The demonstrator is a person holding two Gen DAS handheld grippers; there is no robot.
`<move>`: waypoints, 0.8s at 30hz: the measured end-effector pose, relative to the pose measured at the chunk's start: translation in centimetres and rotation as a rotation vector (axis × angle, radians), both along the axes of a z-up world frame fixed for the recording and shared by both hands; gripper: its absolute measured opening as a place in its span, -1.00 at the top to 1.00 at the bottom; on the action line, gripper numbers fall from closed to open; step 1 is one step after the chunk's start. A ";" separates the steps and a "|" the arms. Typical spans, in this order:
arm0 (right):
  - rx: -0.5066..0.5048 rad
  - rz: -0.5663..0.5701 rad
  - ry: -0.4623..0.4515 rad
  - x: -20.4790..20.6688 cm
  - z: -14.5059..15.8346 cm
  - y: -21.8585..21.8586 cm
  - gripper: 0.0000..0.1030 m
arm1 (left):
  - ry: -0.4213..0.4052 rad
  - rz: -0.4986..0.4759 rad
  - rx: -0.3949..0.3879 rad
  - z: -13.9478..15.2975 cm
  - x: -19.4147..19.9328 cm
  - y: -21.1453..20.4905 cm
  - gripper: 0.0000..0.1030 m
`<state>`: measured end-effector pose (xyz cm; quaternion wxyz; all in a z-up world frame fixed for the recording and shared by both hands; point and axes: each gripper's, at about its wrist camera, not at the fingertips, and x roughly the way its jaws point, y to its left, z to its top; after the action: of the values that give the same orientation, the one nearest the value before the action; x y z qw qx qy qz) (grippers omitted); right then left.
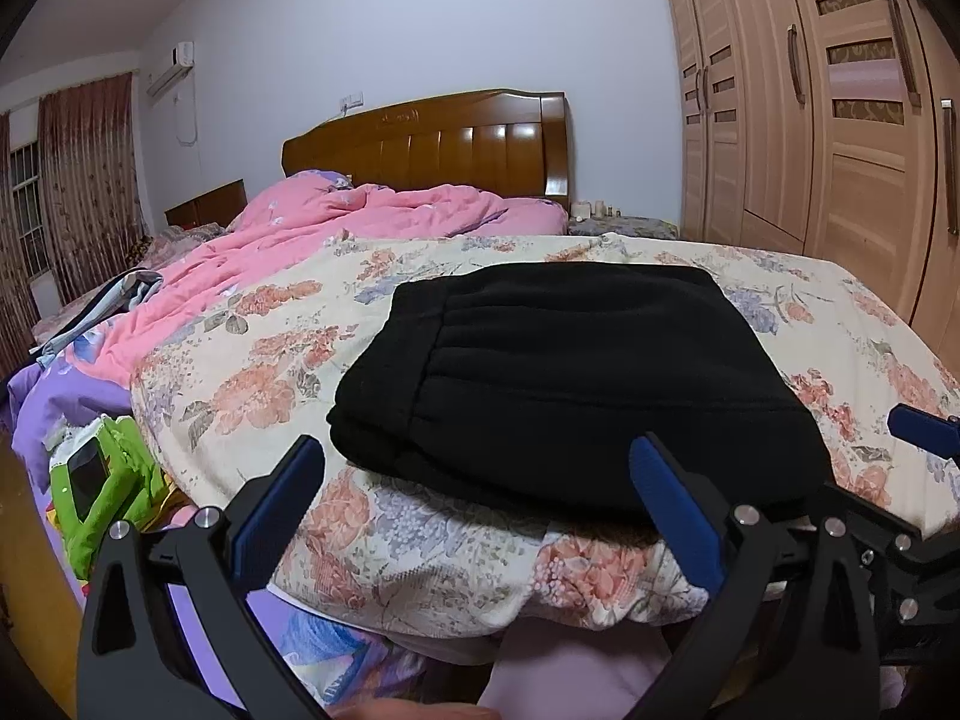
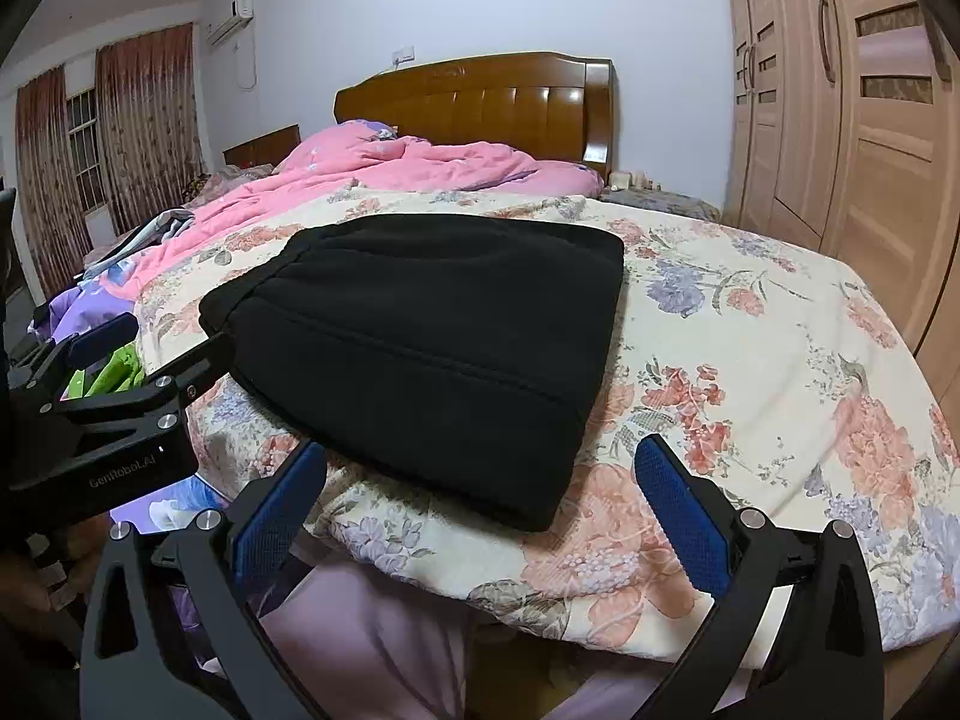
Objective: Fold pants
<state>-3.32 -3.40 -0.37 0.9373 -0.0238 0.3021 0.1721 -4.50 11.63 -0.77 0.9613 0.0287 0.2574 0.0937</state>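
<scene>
The black pants point(image 1: 576, 384) lie folded in a compact stack on the floral quilt point(image 1: 252, 360) near the foot of the bed. A rumpled pink duvet point(image 1: 336, 228) fills the far side toward the wooden headboard point(image 1: 432, 144). The left gripper point(image 1: 477, 474) and right gripper point(image 2: 480, 474) hover just short of the stack, jaws wide and empty. Wardrobe doors point(image 2: 852, 108) line the right.

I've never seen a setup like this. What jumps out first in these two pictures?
A neatly folded pair of black pants lies on the flowered quilt near the bed's foot. Two open blue-padded grippers, left and right, hover just short of it, touching nothing. Behind, a rumpled pink blanket lies piled before the glossy wooden headboard.
</scene>
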 end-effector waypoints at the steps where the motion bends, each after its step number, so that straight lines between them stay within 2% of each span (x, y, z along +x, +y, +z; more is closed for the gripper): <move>1: 0.001 -0.001 0.002 0.0 0.0 0.0 -0.92 | 0.001 0.001 -0.001 0.0 0.0 0.0 -0.97; 24: 0.001 0.000 0.004 0.0 -0.1 0.1 -0.92 | 0.006 0.003 -0.012 -0.2 -0.1 0.3 -0.97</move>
<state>-3.33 -3.34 -0.49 0.9367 -0.0232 0.3038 0.1723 -4.62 11.98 -0.98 0.9605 0.0230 0.2610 0.0936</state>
